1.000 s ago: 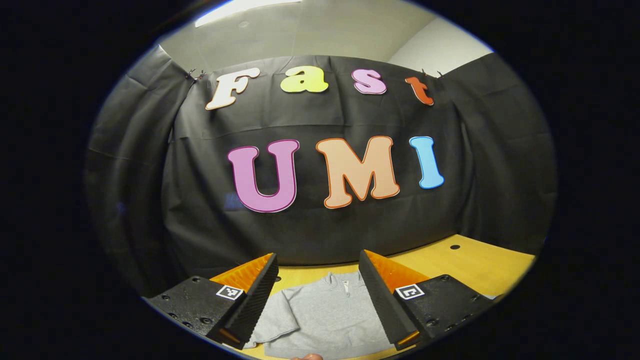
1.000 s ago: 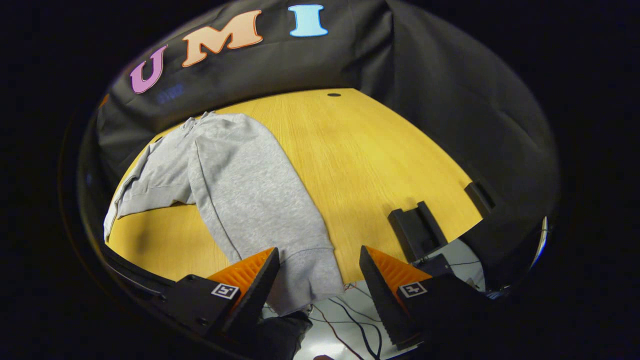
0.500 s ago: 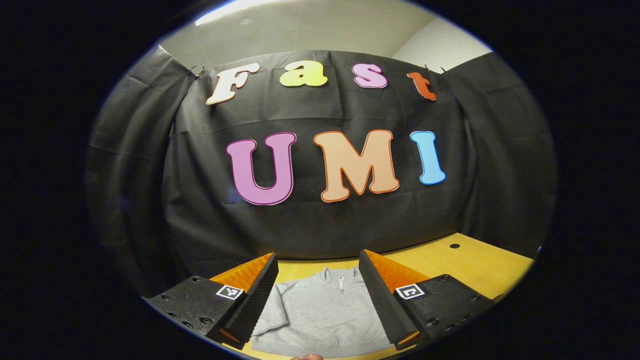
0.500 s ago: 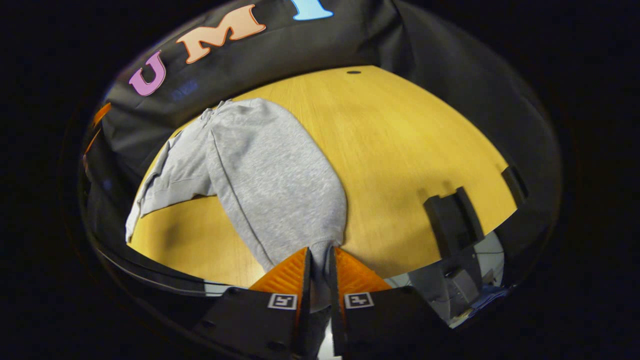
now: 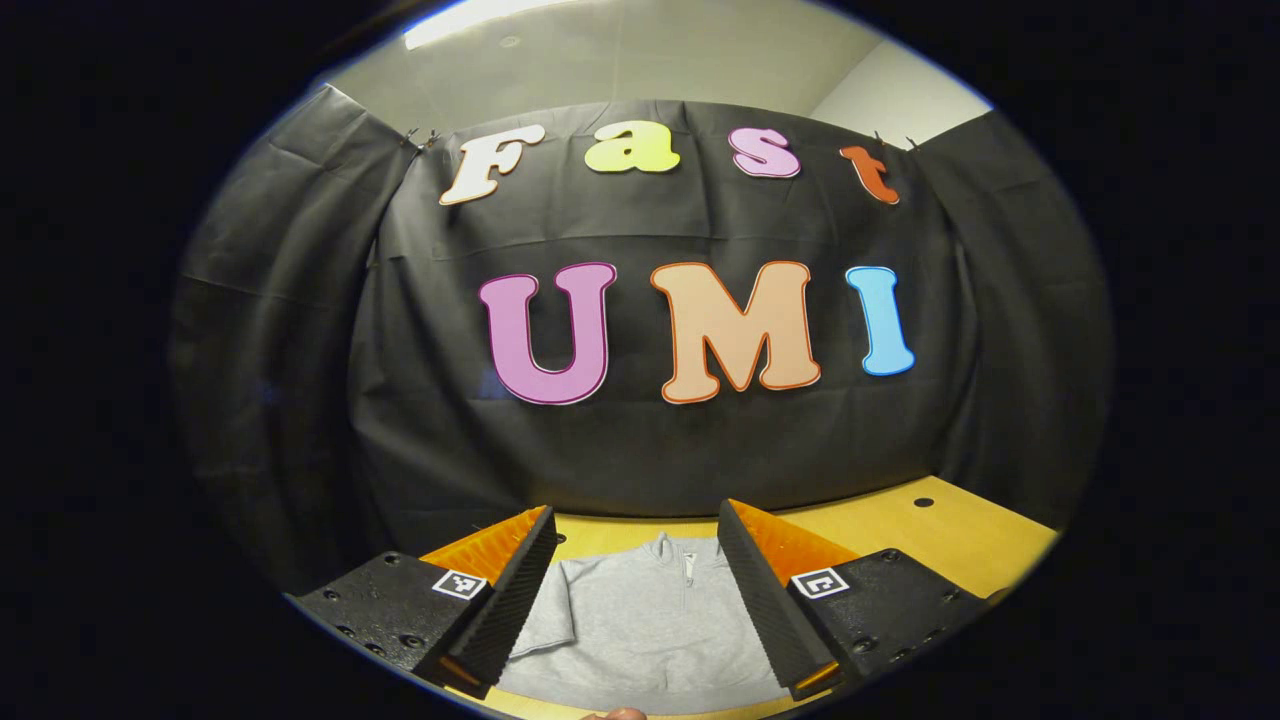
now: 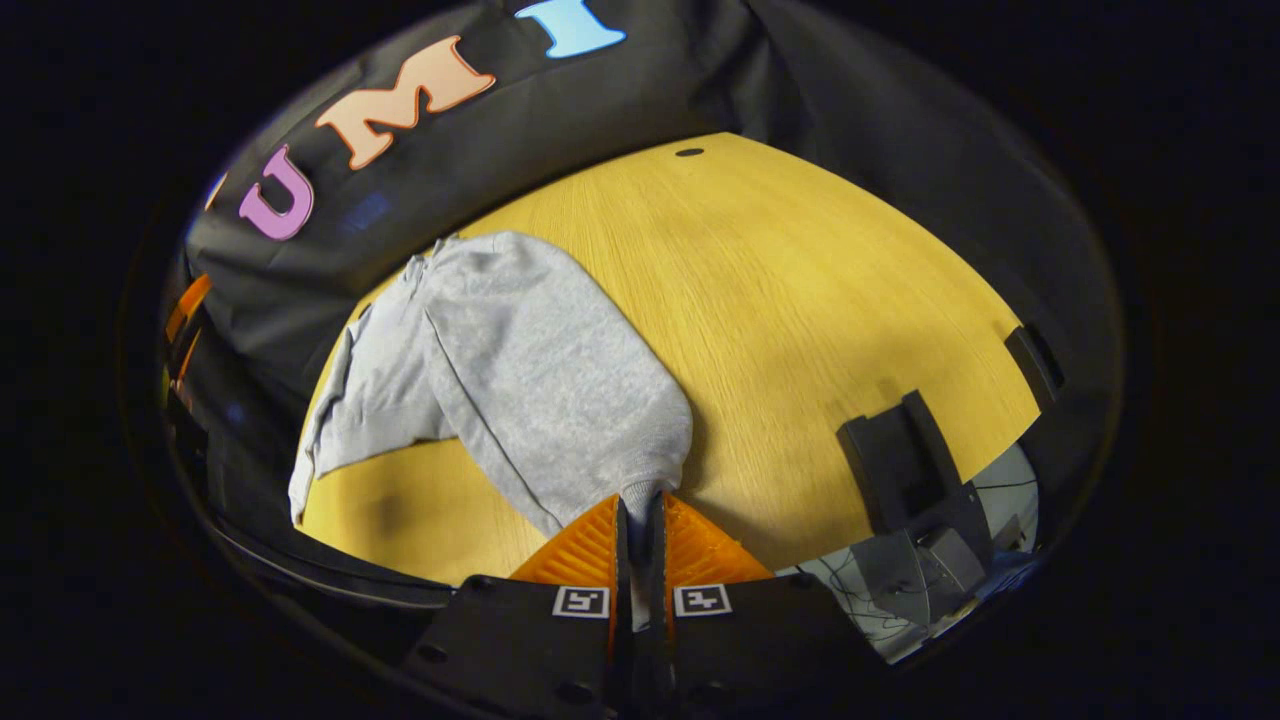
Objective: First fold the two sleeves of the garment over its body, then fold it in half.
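Note:
A grey zip-neck sweatshirt [image 5: 645,625] lies flat on the yellow wooden table [image 5: 940,535], collar toward the booth wall. My left gripper [image 5: 635,550] hangs open above it, nothing between its fingers. In the right gripper view the sweatshirt [image 6: 530,370] stretches away from me, one sleeve [image 6: 365,420] lying out to the left. My right gripper [image 6: 638,510] is shut on the cuff end of the near sleeve, and the cloth bunches up and lifts off the table [image 6: 800,300] just ahead of the fingertips.
A black stand [image 6: 900,470] sits at the table's near right edge, with a smaller black block [image 6: 1032,362] farther right. Cables lie on the floor [image 6: 880,600] below the edge. A small dark hole [image 6: 689,152] marks the far table.
My right gripper went from open around the sleeve's cuff to shut on it, then pulled the sleeve up and inward so it bunches. The left gripper only drifted slightly.

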Available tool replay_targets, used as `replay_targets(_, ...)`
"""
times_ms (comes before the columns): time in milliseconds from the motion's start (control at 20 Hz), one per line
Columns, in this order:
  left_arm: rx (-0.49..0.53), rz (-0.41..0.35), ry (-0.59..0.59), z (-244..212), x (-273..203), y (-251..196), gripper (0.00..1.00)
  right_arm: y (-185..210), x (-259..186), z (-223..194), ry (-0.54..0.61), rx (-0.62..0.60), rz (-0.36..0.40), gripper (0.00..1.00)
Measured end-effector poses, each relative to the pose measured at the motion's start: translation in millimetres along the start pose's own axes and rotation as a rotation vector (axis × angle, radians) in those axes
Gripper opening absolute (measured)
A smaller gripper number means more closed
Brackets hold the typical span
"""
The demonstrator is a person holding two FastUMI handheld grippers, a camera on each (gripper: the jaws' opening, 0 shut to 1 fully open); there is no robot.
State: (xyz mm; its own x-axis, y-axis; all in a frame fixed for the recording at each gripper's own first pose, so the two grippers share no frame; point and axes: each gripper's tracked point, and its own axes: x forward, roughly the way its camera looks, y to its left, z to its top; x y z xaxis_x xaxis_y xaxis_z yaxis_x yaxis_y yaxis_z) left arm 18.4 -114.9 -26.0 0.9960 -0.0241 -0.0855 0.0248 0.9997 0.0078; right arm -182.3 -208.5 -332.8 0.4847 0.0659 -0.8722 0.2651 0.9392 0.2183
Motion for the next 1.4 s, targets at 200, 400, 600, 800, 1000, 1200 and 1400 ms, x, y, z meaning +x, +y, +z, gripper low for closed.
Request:
replay_targets(200,-0.01,-0.001,-0.022,8.2,9.0,19.8,0.94,24.0,-3.6,42.7,-0.077,0.078,0.019,0.09)
replay_targets(400,-0.009,0.02,-0.027,10.1,18.9,50.0,0.94,59.2,-6.1,86.5,-0.159,0.09,0.049,0.09)
replay_targets(600,-0.01,0.069,-0.045,14.5,20.7,88.1,0.94,104.8,-3.8,131.3,-0.219,0.066,0.095,0.09)
replay_targets(800,-0.012,0.134,-0.039,9.7,15.3,129.5,0.94,157.9,7.1,169.6,-0.263,0.037,0.153,0.09)
replay_targets(1000,0.002,0.211,-0.037,7.7,6.4,173.2,0.94,212.3,18.1,194.9,-0.283,-0.011,0.213,0.09)
replay_targets(1200,0.006,0.285,-0.028,2.3,-1.2,211.6,0.94,262.4,32.5,213.1,-0.29,-0.042,0.262,0.09)
replay_targets(1400,0.014,0.344,-0.009,-6.0,-13.5,246.7,0.94,312.1,47.6,227.1,-0.295,-0.059,0.307,0.09)
